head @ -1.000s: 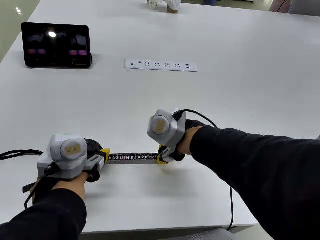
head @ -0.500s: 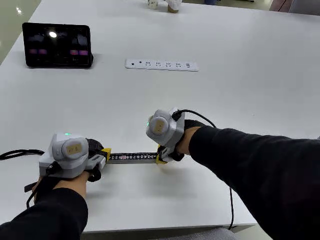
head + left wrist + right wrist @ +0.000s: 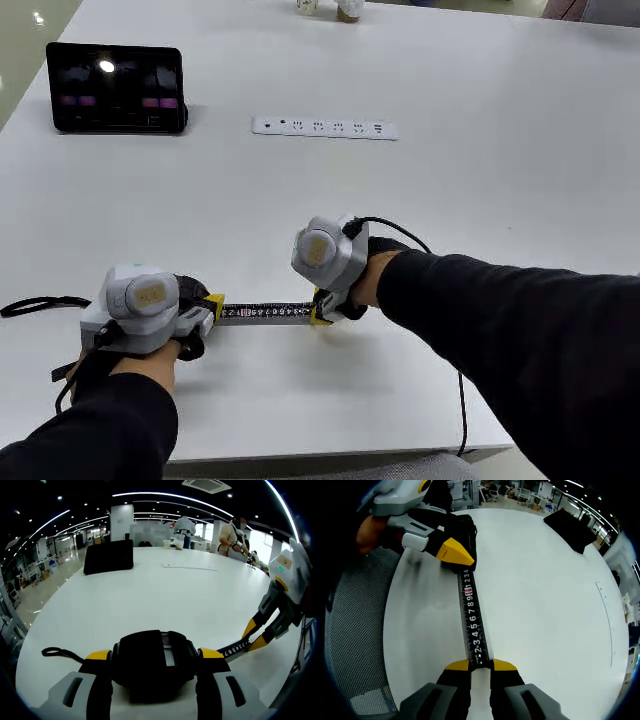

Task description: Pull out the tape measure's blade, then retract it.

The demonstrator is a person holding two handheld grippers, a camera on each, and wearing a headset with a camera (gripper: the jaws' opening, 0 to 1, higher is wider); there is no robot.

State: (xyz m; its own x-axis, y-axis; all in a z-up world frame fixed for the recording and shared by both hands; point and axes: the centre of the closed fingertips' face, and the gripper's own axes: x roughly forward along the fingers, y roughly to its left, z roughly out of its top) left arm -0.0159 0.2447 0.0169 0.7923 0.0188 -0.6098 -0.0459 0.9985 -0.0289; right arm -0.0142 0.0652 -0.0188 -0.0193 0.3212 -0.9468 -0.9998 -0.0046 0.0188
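Left tool [image 3: 205, 312] clamps the tape measure [image 3: 152, 655] at the bench's [image 3: 450, 180] front edge; right tool [image 3: 480, 666] pinches its blade [image 3: 471, 620], drawn along that edge.

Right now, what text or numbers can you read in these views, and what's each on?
"2 3 4 5 6 7 8 9", a red mark, then "1 2 3 4": on the blade, right gripper view.
Label on the tape measure case: blurred, unreadable.
Markings on the power strip: too small.
Tablet screen: blurred, no readable text.
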